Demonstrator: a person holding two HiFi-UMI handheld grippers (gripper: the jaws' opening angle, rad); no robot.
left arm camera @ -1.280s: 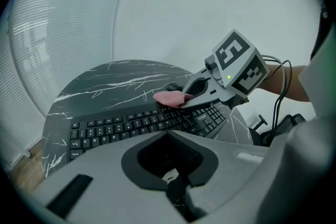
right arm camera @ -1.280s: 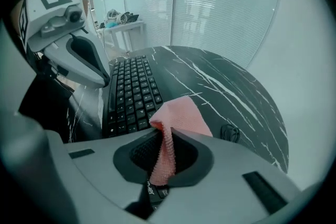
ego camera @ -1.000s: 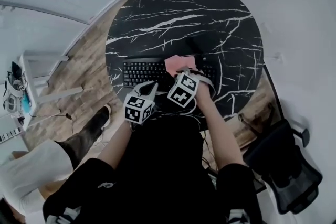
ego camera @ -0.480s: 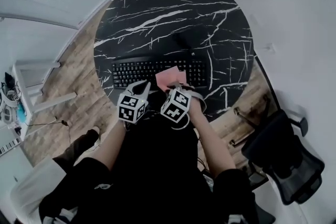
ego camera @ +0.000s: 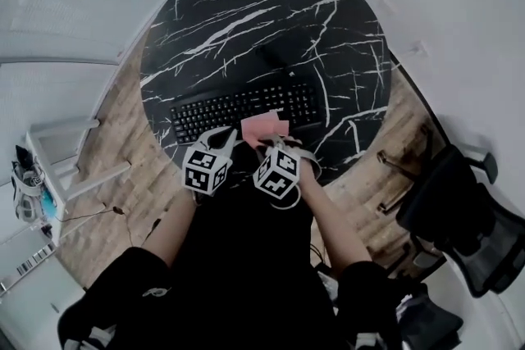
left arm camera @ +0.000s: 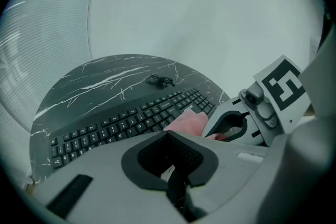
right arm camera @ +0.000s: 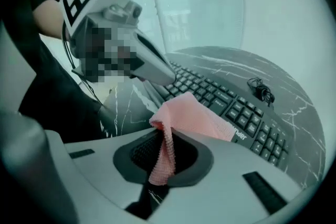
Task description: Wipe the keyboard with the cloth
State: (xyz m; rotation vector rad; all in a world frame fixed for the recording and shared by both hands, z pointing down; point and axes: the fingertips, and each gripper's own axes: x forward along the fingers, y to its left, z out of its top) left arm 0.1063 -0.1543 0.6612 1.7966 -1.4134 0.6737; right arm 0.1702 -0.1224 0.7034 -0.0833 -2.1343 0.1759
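Table [ego camera: 262, 20]: round, black marble; it sits further left in the head view than 1 s ago.

Keyboard [ego camera: 221, 111]: black, on the table's near half, now seen slanted with its right end farther from the person.

Right gripper [right arm camera: 163, 160]: drawn back toward the person since 1 s ago. Jaws clamped on a fold of the cloth.

Left gripper [left arm camera: 176, 165]: just left of the right one, at the table's near edge. Jaws together, nothing between them.

Cloth [right arm camera: 194, 115]: pink. It was on the keys right of centre and now lies over the keyboard's near edge.

Cable [right arm camera: 261, 89]: small coil beyond the keyboard.

Print: keyboard front edge, only "…nder" legible.
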